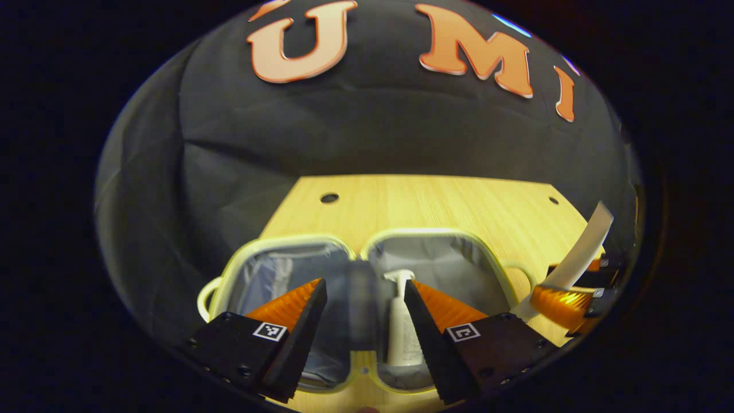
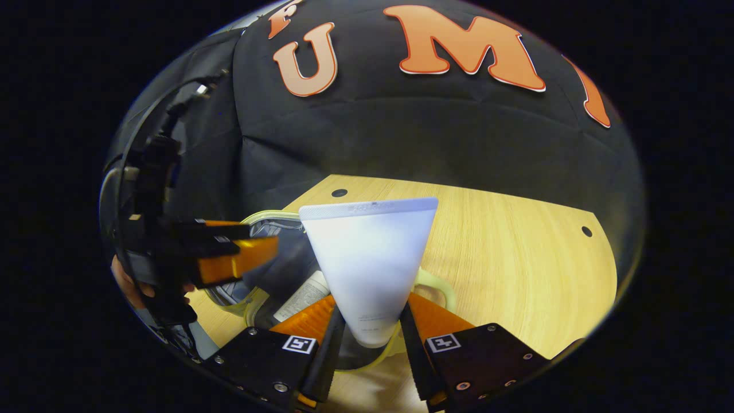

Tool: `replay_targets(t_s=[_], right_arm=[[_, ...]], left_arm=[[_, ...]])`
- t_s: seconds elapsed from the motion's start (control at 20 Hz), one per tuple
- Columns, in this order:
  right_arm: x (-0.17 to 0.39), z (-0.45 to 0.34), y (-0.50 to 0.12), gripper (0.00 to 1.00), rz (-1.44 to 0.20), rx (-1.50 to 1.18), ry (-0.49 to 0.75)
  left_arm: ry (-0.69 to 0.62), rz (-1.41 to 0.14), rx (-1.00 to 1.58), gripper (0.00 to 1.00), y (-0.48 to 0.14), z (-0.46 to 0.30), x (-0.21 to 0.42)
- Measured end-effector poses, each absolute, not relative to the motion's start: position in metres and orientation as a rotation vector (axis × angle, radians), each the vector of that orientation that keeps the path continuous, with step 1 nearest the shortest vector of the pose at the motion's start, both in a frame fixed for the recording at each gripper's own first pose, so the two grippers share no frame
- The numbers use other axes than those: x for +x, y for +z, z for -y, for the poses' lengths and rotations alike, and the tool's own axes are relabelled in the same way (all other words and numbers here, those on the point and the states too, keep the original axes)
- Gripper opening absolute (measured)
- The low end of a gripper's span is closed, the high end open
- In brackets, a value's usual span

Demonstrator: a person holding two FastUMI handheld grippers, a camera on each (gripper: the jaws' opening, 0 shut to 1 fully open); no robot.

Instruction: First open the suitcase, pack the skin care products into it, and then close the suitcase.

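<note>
Suitcase (image 1: 367,269): open and lying flat on the wooden worktop (image 1: 436,201), both halves showing grey lining inside a pale yellow-green rim; a loop handle sticks out at each outer end. In the right gripper view it lies at lower left (image 2: 261,221), partly hidden.
Left hand-held gripper (image 1: 365,289): hovers above the suitcase hinge, fingers well apart, nothing between them. In the right gripper view it appears at the left edge (image 2: 229,252), held by a person's hand (image 2: 129,287).
Small tube (image 1: 400,324): white skin care tube lying in the right-hand half of the suitcase, cap toward the far wall. In the right gripper view it (image 2: 301,296) shows just left of the held tube.
Large tube (image 2: 369,258): pale white skin care tube, flat crimped end up, narrow end down between the fingers. In the left gripper view it (image 1: 579,252) stands tilted at the right edge, above the worktop beside the suitcase.
Right hand-held gripper (image 2: 370,321): fingers clamped on the lower part of the large tube, one on each side; seen farther off in the left gripper view (image 1: 559,301).
</note>
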State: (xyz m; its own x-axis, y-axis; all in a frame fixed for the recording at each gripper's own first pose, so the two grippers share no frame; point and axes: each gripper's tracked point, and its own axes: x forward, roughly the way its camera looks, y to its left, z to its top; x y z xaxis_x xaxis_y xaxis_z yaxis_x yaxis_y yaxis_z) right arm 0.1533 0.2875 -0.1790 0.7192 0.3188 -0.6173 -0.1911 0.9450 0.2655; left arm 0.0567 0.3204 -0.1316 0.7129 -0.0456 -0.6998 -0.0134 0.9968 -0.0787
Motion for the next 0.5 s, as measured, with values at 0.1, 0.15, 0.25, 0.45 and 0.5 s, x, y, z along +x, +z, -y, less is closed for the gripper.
replay_targets(t_s=[0.1, 0.15, 0.25, 0.45, 0.5], right_arm=[[0.153, -0.294, -0.188, 0.56, -0.756, 0.203, 0.293], [0.155, -0.300, -0.194, 0.56, -0.778, 0.213, 0.297], [0.157, -0.310, -0.207, 0.56, -0.818, 0.231, 0.296], [0.156, -0.322, -0.234, 0.56, -0.927, 0.248, 0.285], [0.155, -0.323, -0.241, 0.56, -0.954, 0.250, 0.278]], left_arm=[[0.042, -0.669, -0.105, 0.86, -0.098, -0.345, 0.063], [0.070, -0.620, -0.119, 0.86, -0.081, -0.358, 0.065], [0.126, -0.553, -0.122, 0.86, -0.059, -0.384, 0.064], [0.207, -0.499, -0.124, 0.85, -0.030, -0.436, 0.051], [0.227, -0.504, -0.125, 0.85, -0.032, -0.445, 0.046]])
